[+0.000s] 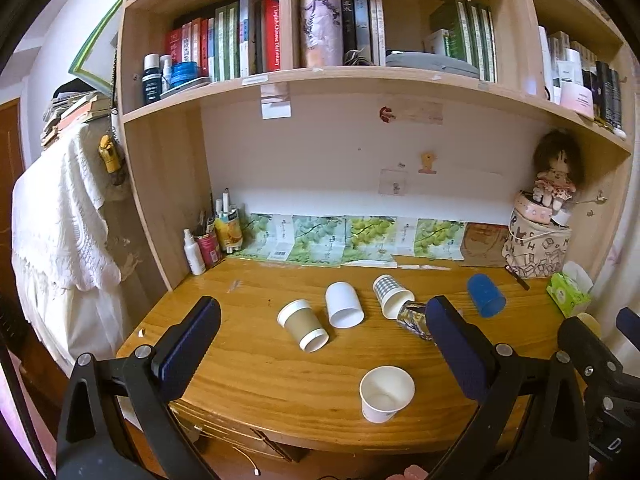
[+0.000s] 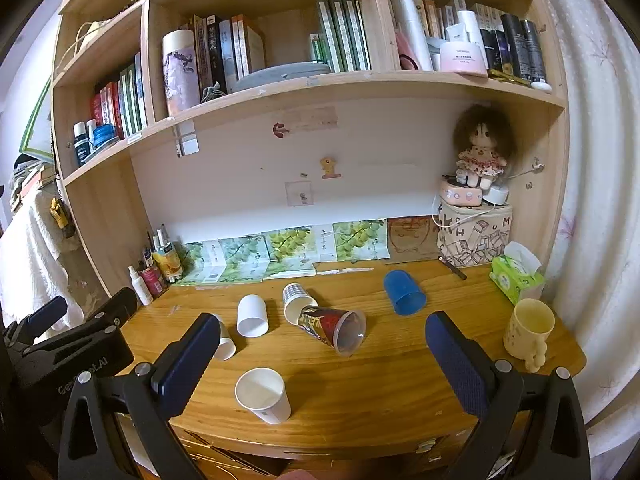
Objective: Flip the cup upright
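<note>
Several cups lie on their sides on the wooden desk (image 1: 256, 372): a brown-sleeved paper cup (image 1: 303, 325), a white cup (image 1: 343, 305), a checked cup (image 1: 390, 295), a patterned clear cup (image 2: 333, 326) and a blue cup (image 1: 485, 295). A white paper cup (image 1: 386, 394) stands upright near the front edge; it also shows in the right wrist view (image 2: 263, 395). A yellow mug (image 2: 527, 332) stands upright at the right. My left gripper (image 1: 322, 350) and right gripper (image 2: 322, 364) are both open and empty, held back above the desk's front edge.
A shelf unit with books rises behind the desk. A pen holder and spray bottle (image 1: 194, 252) stand at the back left. A printed bag with a doll (image 2: 474, 236) and a green tissue pack (image 2: 516, 278) sit at the back right.
</note>
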